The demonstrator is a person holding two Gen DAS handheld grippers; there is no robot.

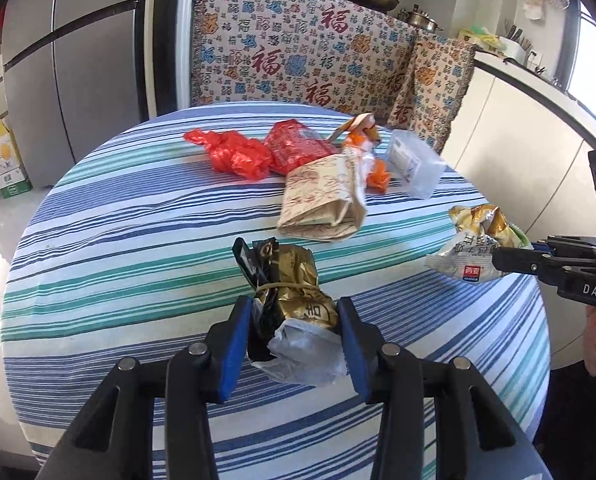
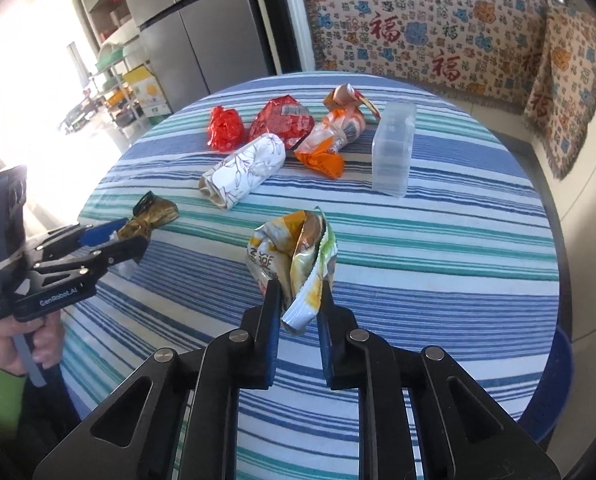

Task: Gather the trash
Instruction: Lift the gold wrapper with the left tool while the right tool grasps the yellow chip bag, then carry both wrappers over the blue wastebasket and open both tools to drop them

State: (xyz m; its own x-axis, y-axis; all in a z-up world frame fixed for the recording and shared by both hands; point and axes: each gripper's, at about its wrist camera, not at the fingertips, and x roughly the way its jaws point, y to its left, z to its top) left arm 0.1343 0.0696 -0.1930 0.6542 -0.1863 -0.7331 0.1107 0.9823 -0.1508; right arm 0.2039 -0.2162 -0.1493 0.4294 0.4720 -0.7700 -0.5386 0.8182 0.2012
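Note:
A crumpled gold and black wrapper (image 1: 293, 280) tied with a rubber band sits between the blue pads of my left gripper (image 1: 293, 312), which press on both its sides; the right wrist view shows the same grip (image 2: 125, 240) on the wrapper (image 2: 153, 216). My right gripper (image 2: 298, 292) is shut on a yellow and white snack bag (image 2: 293, 248), held just above the striped tablecloth (image 2: 438, 248). In the left wrist view that bag (image 1: 474, 240) hangs from the right gripper (image 1: 498, 258) at the table's right edge.
Farther back on the round table lie a red plastic bag (image 1: 233, 152), a red packet (image 1: 298, 148), a floral paper roll (image 1: 322, 204), an orange wrapper (image 2: 330, 140) and a clear plastic box (image 2: 394, 148). Behind stand a patterned cloth-covered bench (image 1: 298, 52) and a grey fridge (image 1: 73, 60).

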